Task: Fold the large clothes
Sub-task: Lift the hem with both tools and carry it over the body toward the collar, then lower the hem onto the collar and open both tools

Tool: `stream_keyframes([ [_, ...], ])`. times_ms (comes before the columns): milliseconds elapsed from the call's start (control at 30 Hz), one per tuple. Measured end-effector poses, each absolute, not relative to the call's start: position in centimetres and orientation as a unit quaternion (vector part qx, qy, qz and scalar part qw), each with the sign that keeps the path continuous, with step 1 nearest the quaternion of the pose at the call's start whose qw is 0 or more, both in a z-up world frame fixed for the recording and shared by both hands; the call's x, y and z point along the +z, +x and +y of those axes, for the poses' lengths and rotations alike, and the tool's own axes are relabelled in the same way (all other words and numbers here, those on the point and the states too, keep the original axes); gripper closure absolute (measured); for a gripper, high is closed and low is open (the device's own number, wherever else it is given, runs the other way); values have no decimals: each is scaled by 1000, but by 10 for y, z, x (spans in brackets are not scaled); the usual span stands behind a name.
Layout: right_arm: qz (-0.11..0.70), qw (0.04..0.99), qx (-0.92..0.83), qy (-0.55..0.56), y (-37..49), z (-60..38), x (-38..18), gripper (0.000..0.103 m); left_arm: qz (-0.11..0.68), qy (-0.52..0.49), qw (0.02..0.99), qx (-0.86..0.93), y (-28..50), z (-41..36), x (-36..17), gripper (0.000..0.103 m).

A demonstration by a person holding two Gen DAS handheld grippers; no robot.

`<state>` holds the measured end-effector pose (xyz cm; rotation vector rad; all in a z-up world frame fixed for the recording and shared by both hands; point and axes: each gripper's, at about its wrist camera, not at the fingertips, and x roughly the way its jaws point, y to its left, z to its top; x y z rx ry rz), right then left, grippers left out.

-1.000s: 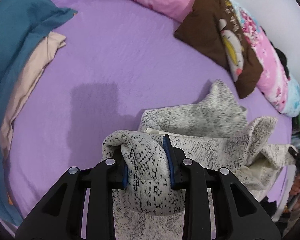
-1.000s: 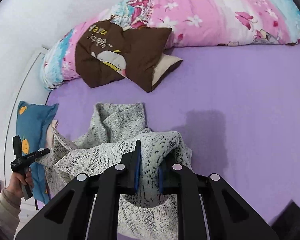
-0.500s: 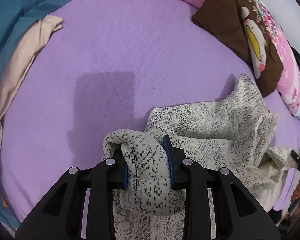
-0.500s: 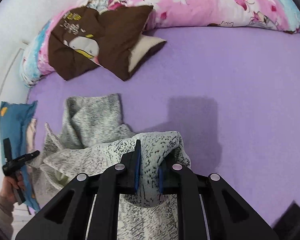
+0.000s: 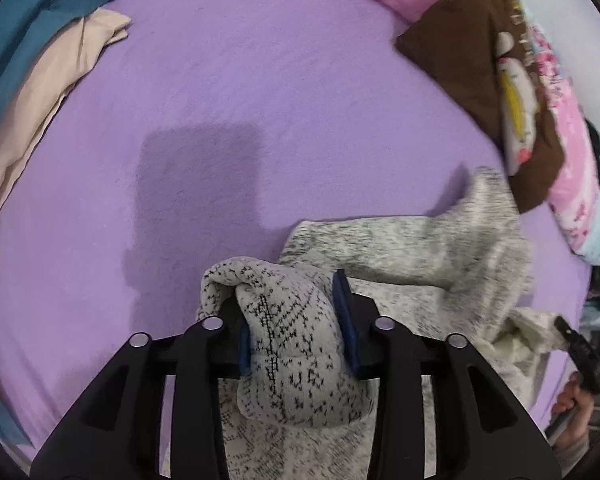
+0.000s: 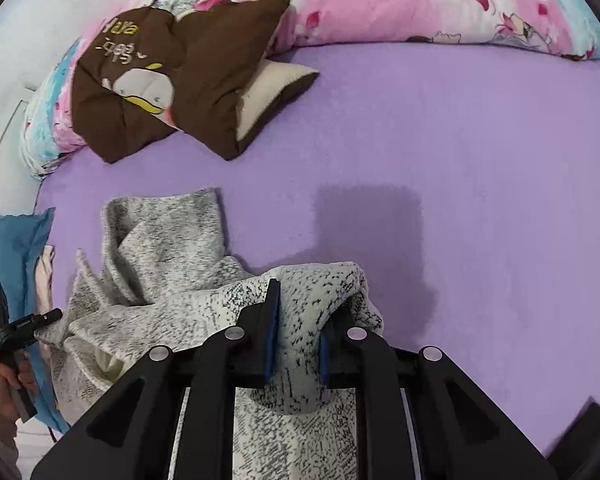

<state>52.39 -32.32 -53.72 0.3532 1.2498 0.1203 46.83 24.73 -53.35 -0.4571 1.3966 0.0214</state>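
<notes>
My left gripper point(image 5: 296, 320) has a thick bunch of the grey-and-white flecked sweater point(image 5: 400, 252) between its blue pads point(image 5: 346, 320); its jaws have just been opening, standing moderately apart, yet the pads still touch the fold on both sides, so I read it as clamped on the knit. My right gripper point(image 6: 294, 332) shows the same: its jaws have just been opening a little, they are narrower than the left pair, and a wad of the sweater point(image 6: 160, 248) sits pressed between the pads point(image 6: 272, 320). Both grippers point steeply down at the bed.

The sweater is a heavy, fuzzy knit, speckled black on cream near my grippers and paler grey farther off. It lies crumpled on the near part of the purple sheet point(image 5: 280, 92), strung between my two grippers, with one cuffed end reaching toward the far side and a cream lining showing at the near edge.

Beyond it, a brown duck-print cushion point(image 6: 172, 80) leans on a pink floral quilt point(image 6: 400, 4) at the far edge. In the left wrist view, teal fabric point(image 5: 52, 4) and beige fabric point(image 5: 40, 92) lie at the far left.
</notes>
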Motion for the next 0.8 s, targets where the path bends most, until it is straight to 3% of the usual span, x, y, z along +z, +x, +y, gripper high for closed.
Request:
stream_keyframes([
  [67,577,792,76,187,518,-323,-526,62,625,-217,750,-12,463,247,-519,39],
  [100,566,794,85,203,512,-324,-517,46,610,-210,764,-11,458,249,-506,18],
  [133,556,801,81,208,508,-326,-509,33,589,-203,782,-6,453,252,-492,6],
  [233,508,829,79,221,495,-334,-479,22,555,-204,806,-16,441,268,-463,7],
  [400,509,828,90,217,484,-328,-461,21,549,-203,811,-17,404,285,-448,7],
  [600,499,848,138,114,478,-271,-441,21,560,-96,823,22,352,271,-468,7],
  [800,482,849,215,-24,477,-167,-427,21,558,-103,823,5,304,262,-486,7],
])
